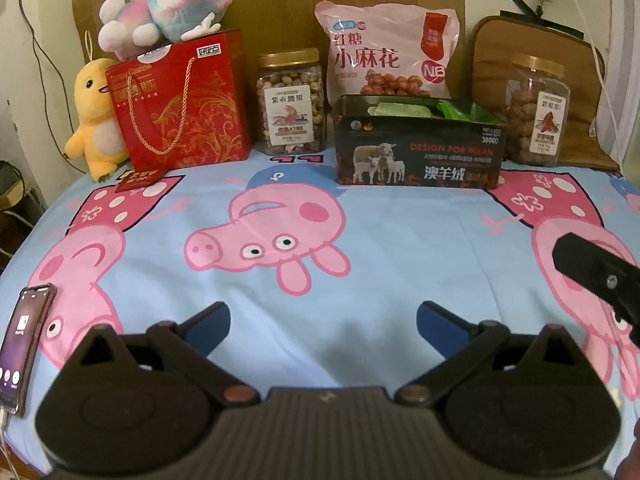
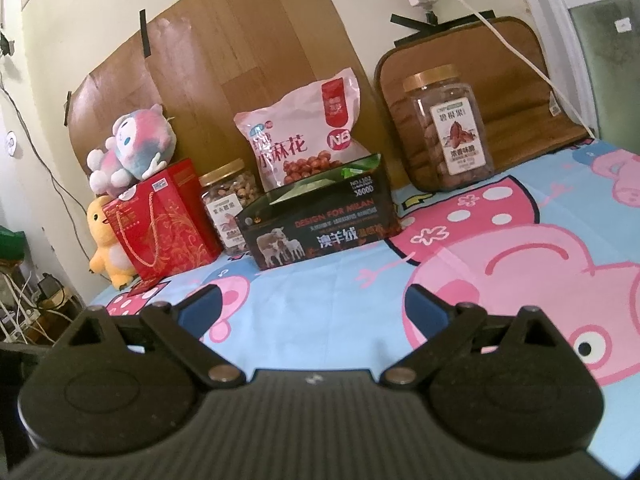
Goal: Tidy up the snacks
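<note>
A dark open box (image 1: 418,148) (image 2: 320,224) with sheep on its front stands at the back of the bed, green packets inside. Behind it leans a pink snack bag (image 1: 386,52) (image 2: 304,136). A jar of nuts (image 1: 291,102) (image 2: 228,208) stands left of the box, a second jar (image 1: 536,110) (image 2: 450,128) to the right. A red gift bag (image 1: 180,104) (image 2: 160,220) stands at the left. My left gripper (image 1: 323,318) is open and empty over the sheet. My right gripper (image 2: 312,308) is open and empty; its body shows in the left wrist view (image 1: 600,280).
A phone (image 1: 24,344) lies at the bed's left edge. A yellow plush (image 1: 94,120) and a pink plush (image 1: 164,4) sit by the gift bag. A brown cushion (image 2: 480,80) leans on the wall behind the right jar. The cartoon sheet (image 1: 320,220) covers the bed.
</note>
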Motion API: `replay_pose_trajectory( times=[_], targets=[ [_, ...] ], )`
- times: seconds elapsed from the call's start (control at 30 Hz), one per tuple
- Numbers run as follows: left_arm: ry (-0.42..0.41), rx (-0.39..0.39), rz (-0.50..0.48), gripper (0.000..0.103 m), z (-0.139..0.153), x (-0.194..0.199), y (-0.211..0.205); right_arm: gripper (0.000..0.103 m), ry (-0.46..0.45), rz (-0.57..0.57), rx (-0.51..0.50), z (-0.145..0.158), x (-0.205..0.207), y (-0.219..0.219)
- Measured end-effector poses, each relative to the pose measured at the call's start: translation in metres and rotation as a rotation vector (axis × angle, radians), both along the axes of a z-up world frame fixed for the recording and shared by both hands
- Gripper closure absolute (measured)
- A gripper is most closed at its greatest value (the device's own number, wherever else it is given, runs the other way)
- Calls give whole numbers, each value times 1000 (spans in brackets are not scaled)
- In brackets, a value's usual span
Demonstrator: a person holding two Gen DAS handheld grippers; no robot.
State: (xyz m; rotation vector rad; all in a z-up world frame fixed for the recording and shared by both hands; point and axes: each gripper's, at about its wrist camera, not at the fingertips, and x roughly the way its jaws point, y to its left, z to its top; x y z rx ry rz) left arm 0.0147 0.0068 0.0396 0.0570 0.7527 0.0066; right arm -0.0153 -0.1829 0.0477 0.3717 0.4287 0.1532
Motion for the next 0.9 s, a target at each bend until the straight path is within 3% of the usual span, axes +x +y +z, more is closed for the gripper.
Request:
replay_pose_trajectory(
  times=[0.33, 0.47, 0.9],
  targets=[
    [-8, 0, -8, 0, 1, -3, 2, 4, 16, 1, 5, -2, 1, 0],
    [-16, -17, -7, 0, 3, -4, 6, 11, 8, 5, -18, 1, 0, 3],
    [-24, -8, -23, 0, 4, -2, 4, 11, 18, -15, 7, -2, 4, 4]
  ],
)
